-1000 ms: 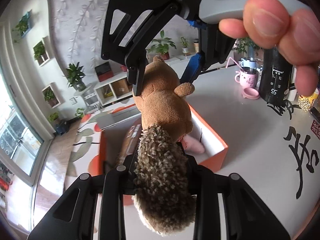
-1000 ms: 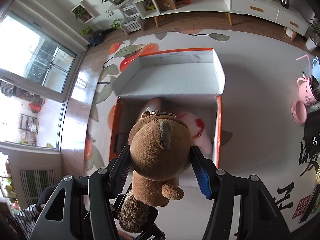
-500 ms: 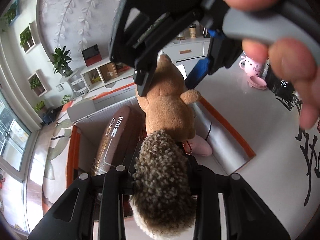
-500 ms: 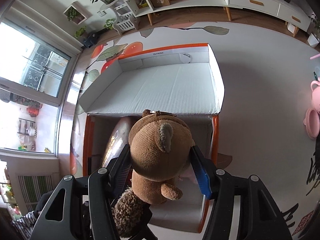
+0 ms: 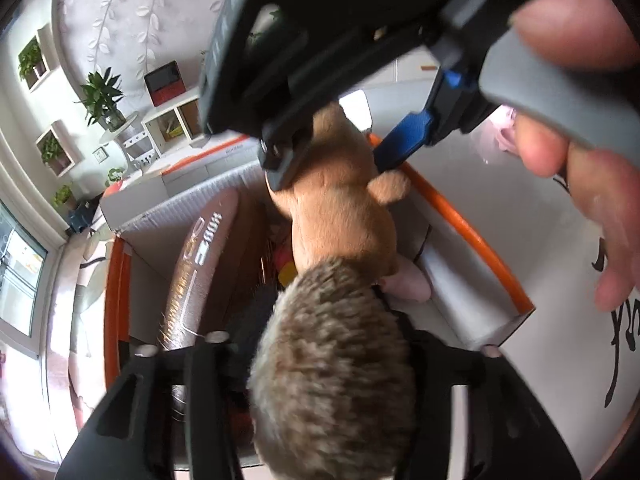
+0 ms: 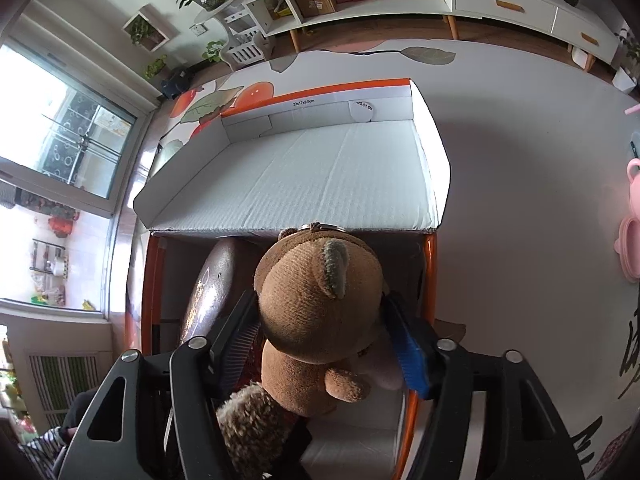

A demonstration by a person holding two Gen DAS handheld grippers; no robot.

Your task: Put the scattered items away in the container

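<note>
A brown plush squirrel (image 6: 316, 312) with a shaggy tail (image 5: 336, 364) hangs over the open orange-and-white box (image 5: 460, 220). My right gripper (image 6: 320, 320) is shut on its head. My left gripper (image 5: 332, 356) is shut on its tail. In the left wrist view the right gripper (image 5: 340, 160) shows from the far side, clamped on the plush's head. The box (image 6: 430, 276) holds a shiny brown packet (image 5: 200, 272) on the left and a pink item (image 5: 408, 280) under the plush. Its white lid (image 6: 296, 176) lies open behind.
The box sits on a white table (image 6: 520, 200) with leaf and fruit prints. A pink cup and lid (image 6: 632, 220) stand at the right. Black calligraphy marks (image 5: 616, 360) lie on the table to the right of the box.
Both grippers have carried the plush forward and down over the box. The box interior now looks closer and larger, and the brown packet shows fully.
</note>
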